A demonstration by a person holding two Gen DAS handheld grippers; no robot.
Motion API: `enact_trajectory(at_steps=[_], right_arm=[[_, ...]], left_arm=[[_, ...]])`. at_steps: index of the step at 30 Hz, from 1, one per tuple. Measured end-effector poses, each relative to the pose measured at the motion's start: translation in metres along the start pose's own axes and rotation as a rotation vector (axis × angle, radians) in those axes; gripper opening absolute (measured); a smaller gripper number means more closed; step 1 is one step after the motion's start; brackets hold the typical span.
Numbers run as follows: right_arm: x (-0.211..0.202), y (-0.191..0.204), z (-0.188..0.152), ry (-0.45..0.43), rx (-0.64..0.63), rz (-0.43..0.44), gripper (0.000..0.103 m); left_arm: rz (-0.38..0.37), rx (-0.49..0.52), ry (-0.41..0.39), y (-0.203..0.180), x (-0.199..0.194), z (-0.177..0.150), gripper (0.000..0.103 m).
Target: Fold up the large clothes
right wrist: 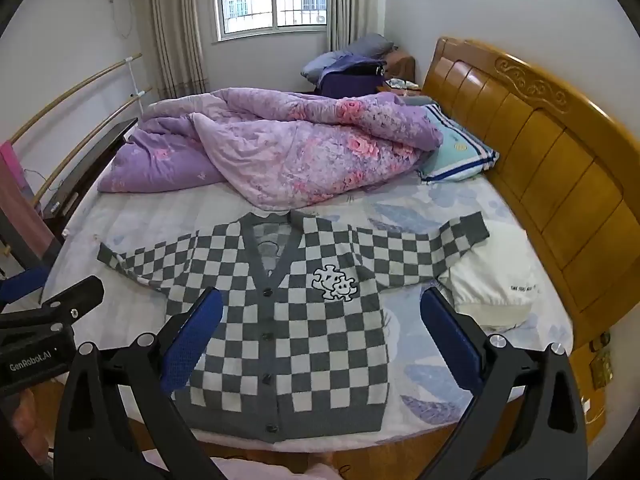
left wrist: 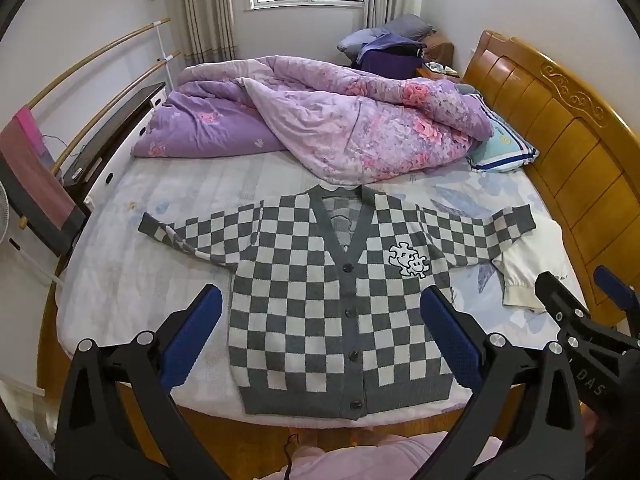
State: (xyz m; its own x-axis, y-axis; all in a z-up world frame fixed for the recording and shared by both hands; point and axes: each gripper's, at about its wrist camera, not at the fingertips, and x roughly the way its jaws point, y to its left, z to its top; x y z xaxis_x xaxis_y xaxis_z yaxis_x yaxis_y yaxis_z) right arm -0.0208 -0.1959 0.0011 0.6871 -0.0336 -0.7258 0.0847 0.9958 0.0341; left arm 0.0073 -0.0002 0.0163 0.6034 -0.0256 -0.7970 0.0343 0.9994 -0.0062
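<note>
Item: cardigan (left wrist: 340, 300), checked, buttoned, lying flat and face up on the bed (left wrist: 120, 280), hem at the near edge, both sleeves spread outward. Left gripper (left wrist: 320, 328) and right gripper (right wrist: 320, 328): both spread wide, empty, hovering above the hem; I hold nothing. Step, as I judge it: first fold. I would pinch a sleeve cuff and carry it across the chest, keeping the knit smooth. Containers: none visible.

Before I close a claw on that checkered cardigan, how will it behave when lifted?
The checkered cardigan is a knit lying flat on the bed, so it will probably droop from any single pinch. Its spread sleeves will likely trail and drag. It is buttoned down the front, so the panels should stay together.
</note>
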Motion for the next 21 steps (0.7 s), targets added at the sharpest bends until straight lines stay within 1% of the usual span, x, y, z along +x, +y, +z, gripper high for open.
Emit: enact_trajectory(at_steps=[5, 12, 21], right_arm=[[-0.001, 0.002, 0.000, -0.016, -0.002, -0.005, 0.096], [-0.003, 0.001, 0.002, -0.029, 0.003, -0.007, 0.096], [-0.002, 0.000, 0.005, -0.028, 0.004, -0.014, 0.096]], left_arm=[[-0.009, -0.003, 0.000, 0.002, 0.003, -0.002, 0.099], [-0.021, 0.024, 0.005, 0.001, 0.009, -0.002, 0.099], [-0.027, 0.031, 0.015, -0.005, 0.012, -0.004, 0.099]])
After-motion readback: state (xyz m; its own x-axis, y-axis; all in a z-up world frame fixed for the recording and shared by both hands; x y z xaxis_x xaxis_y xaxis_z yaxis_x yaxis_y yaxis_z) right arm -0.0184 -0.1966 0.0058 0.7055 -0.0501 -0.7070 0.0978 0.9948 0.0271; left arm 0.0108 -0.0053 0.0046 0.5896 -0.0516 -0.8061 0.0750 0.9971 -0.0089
